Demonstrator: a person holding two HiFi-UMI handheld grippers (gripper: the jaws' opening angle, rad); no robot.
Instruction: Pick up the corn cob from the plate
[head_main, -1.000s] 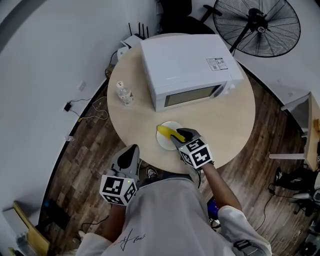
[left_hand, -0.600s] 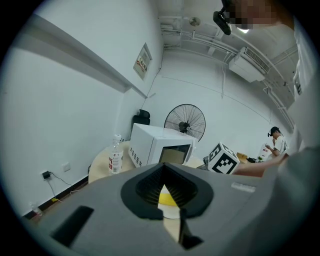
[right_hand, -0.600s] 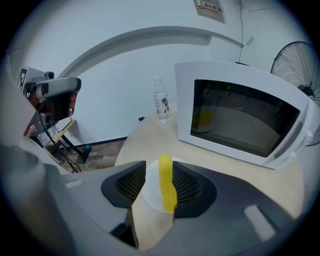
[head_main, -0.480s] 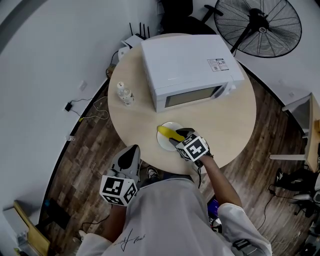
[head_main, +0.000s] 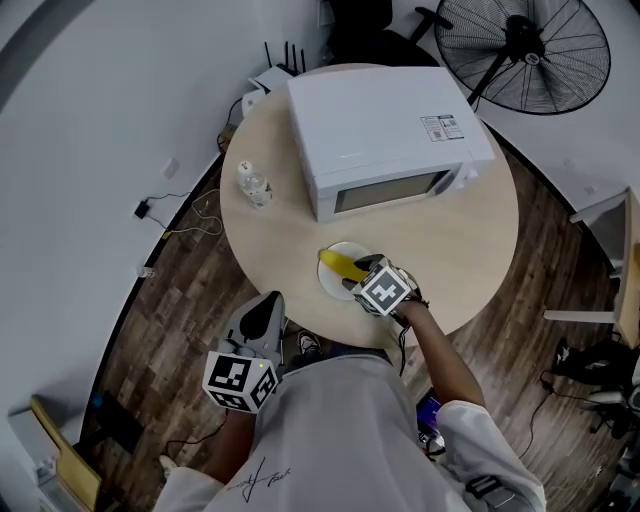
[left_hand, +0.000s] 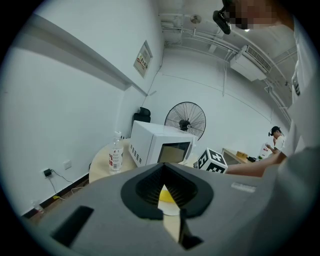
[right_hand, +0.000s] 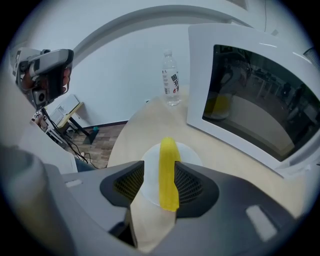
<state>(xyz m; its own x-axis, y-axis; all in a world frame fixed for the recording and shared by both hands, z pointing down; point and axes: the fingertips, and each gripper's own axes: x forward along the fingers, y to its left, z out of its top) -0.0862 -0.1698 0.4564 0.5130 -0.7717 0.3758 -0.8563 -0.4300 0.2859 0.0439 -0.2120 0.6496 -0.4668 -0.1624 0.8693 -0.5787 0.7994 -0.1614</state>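
A yellow corn cob (head_main: 343, 266) lies on a small white plate (head_main: 330, 287) near the front edge of the round table (head_main: 470, 240). My right gripper (head_main: 358, 280) is steeply tilted down over the plate. In the right gripper view the corn cob (right_hand: 167, 170) lies lengthwise between the jaws of the right gripper (right_hand: 160, 176), which are opening; a gap shows on the cob's left side. My left gripper (head_main: 265, 306) hangs off the table's near side with its tips together and nothing in it. The left gripper view shows the left gripper (left_hand: 164, 170) aimed at the plate (left_hand: 170, 207).
A white microwave (head_main: 385, 135) with its door closed takes up the back of the table. A small water bottle (head_main: 253, 185) stands at the table's left. A floor fan (head_main: 525, 55) is behind the table, and cables lie on the wooden floor at left.
My right gripper has come down onto the plate and tipped steeper, its jaws now on either side of the cob. The left gripper has stayed where it was.
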